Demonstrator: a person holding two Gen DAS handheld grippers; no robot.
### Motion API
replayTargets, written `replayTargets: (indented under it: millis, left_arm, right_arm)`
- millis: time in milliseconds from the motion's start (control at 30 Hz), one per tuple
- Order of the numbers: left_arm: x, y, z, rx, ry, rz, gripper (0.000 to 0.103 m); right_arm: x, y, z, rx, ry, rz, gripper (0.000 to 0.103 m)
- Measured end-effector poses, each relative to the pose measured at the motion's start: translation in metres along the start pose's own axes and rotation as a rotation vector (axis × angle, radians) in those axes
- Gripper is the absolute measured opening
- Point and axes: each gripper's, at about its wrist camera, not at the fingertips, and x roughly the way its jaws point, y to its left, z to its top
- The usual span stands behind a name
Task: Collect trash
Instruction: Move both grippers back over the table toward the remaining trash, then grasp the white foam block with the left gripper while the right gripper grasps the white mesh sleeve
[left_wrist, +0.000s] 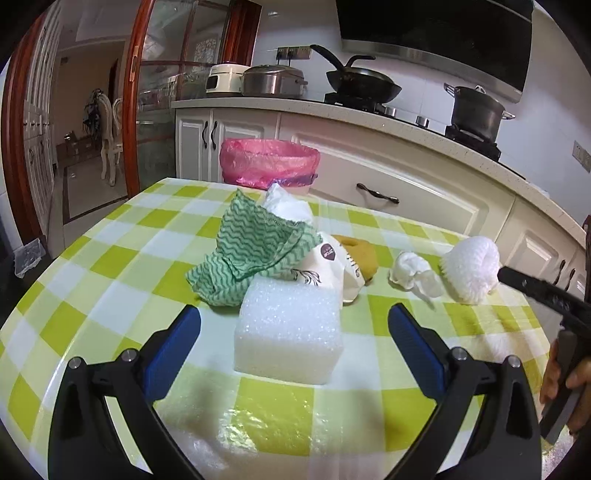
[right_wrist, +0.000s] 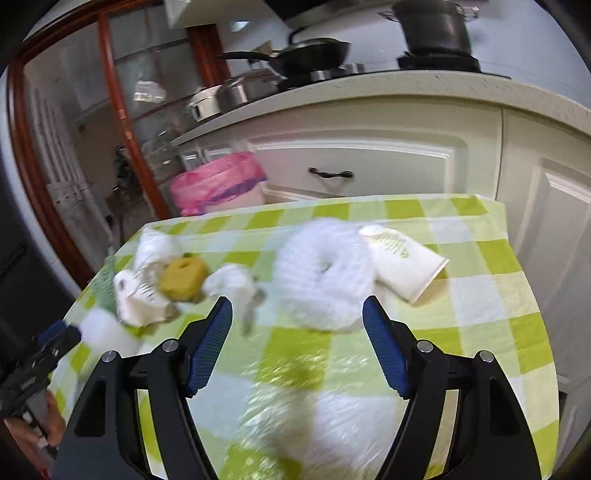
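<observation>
White foam block, squarish, bubbly texture (left_wrist: 290, 328), sits on the green-and-white checked tabletop (left_wrist: 110, 266) dead ahead of the left hand-held gripper (left_wrist: 294, 325), roughly centred btwn its blue pads, which stand wide apart, not touching it. No real long axis; near face square to the pads.

Right hand-held gripper (right_wrist: 297, 317) also spread open, empty, w/ the white ring-shaped foam net (right_wrist: 325, 273) just ahead; view blurred.

Left looks nearer its target. Pink-bagged trash bin (left_wrist: 269, 162) stands beyond the tabletop's far edge.
</observation>
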Motion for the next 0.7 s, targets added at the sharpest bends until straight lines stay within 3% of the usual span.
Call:
replayTargets:
  millis: [267, 500, 633, 700]
  left_arm:
    - [0.013, 0.001, 0.001, -0.005, 0.018, 0.008, 0.098]
    - [0.024, 0.0, 0.004, -0.002, 0.028, 0.012, 0.098]
    - [0.032, 0.007, 0.006, -0.034, 0.058, 0.016, 0.097]
    - [0.036, 0.01, 0.005, -0.05, 0.081, 0.001, 0.094]
  right_arm:
    - [0.039, -0.011, 0.018, -0.002, 0.017, -0.032, 0.073]
    - [0.069, -0.012, 0.024, 0.001, 0.061, -0.01, 0.073]
    - [0.068, -0.006, 0.028, -0.021, 0.052, 0.015, 0.051]
    - [0.064, -0.003, 0.029, -0.03, 0.037, 0.039, 0.047]
